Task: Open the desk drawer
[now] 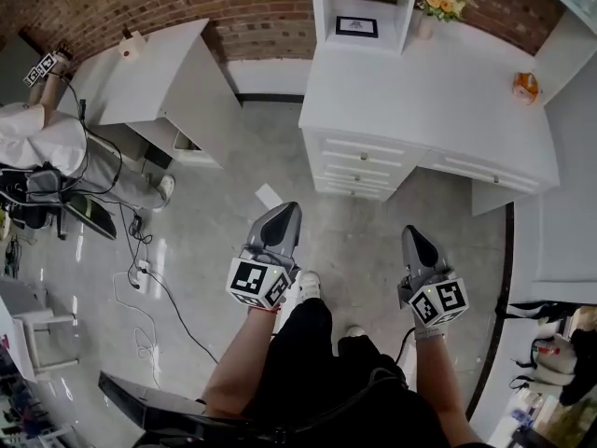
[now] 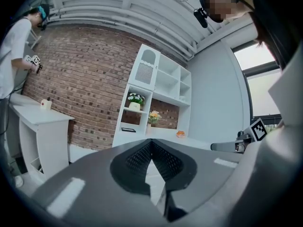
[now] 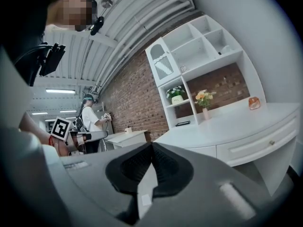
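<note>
The white desk [image 1: 420, 91] stands ahead at the upper right, with a stack of closed drawers [image 1: 359, 161] and a wide closed drawer [image 1: 490, 171] in its front. The right gripper view shows that wide drawer [image 3: 265, 145] with its small knob. My left gripper [image 1: 284, 211] hangs over the floor, short of the drawer stack, shut and empty. My right gripper [image 1: 410, 234] is beside it, also shut with nothing held, well back from the desk front. The left gripper's [image 2: 151, 143] jaws meet at their tips, and so do the right gripper's [image 3: 151, 145].
A shelf unit [image 1: 359, 7] with a picture frame, a flower vase [image 1: 440, 3] and an orange object [image 1: 525, 87] sit on the desk. A second white desk [image 1: 140, 73] and another person [image 1: 37, 138] are at left. Cables [image 1: 140, 278] and a paper scrap [image 1: 269, 196] lie on the floor.
</note>
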Tool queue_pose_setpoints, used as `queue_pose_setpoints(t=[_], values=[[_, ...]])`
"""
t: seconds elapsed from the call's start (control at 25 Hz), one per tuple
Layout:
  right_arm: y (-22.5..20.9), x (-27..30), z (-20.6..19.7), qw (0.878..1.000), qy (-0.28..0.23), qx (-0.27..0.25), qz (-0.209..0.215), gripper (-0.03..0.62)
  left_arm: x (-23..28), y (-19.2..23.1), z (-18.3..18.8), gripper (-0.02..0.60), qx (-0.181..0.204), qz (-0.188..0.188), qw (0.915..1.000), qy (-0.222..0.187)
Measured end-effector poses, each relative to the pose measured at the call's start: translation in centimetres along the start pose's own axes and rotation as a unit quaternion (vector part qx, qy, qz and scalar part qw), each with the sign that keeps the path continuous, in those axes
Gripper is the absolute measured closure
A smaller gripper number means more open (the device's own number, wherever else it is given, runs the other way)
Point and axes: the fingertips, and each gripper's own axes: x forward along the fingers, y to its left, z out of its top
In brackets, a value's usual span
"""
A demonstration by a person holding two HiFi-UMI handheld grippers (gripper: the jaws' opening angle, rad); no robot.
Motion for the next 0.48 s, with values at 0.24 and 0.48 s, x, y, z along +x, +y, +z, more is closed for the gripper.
queue_pose_setpoints(t=[0.24,0.48], values=[[0.0,1.9,-0.5,0.999,0.001,0.007,-0.042,0.594,2.8,2.3,-1.3,0.578,-0.011,-0.041,0.9987,0.028],[-0.9,3.6,-0.5,0.997,-0.005,0.013,-0.078,0.594,6.3,2.9,-1.7,0.578,-0.006,-0.09,0.9949,0.044]])
